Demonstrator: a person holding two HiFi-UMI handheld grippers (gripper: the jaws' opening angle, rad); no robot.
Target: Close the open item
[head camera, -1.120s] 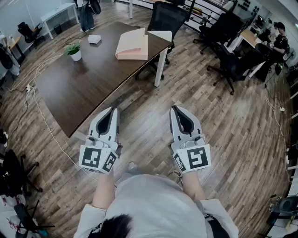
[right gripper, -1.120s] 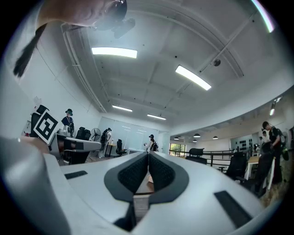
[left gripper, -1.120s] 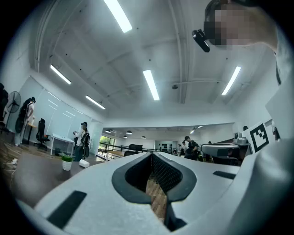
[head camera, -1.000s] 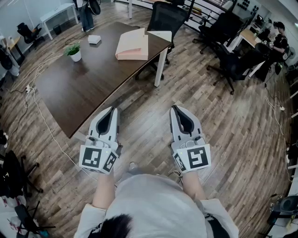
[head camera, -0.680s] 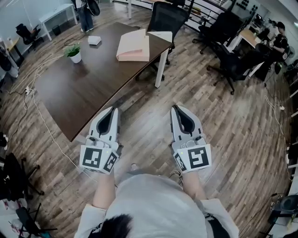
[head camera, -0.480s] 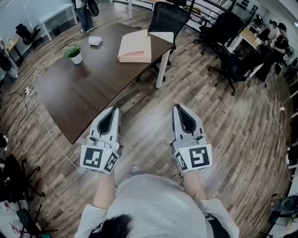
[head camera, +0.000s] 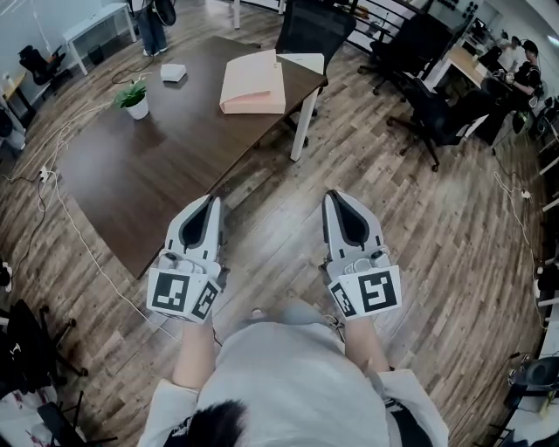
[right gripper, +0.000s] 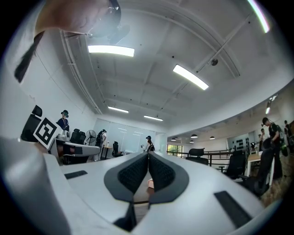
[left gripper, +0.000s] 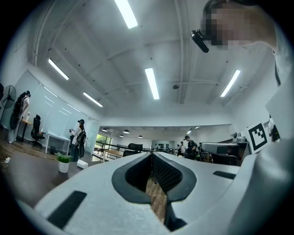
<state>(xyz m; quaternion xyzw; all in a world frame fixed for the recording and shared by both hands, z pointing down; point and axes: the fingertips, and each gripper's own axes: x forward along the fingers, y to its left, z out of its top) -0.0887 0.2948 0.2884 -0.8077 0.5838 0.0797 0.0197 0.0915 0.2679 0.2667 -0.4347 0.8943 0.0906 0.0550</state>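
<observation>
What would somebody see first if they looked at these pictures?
The left gripper and right gripper stick out side by side over the wooden floor, both shut and empty. Ahead of them stands a dark table with a pink box near its far corner and a potted plant further left.

We see: wood-plank floor (head camera: pixel 262 209) | dark table (head camera: pixel 148 166) | black chair (head camera: pixel 310 26) at its far edge | ceiling strip lights (left gripper: pixel 152 82)
</observation>
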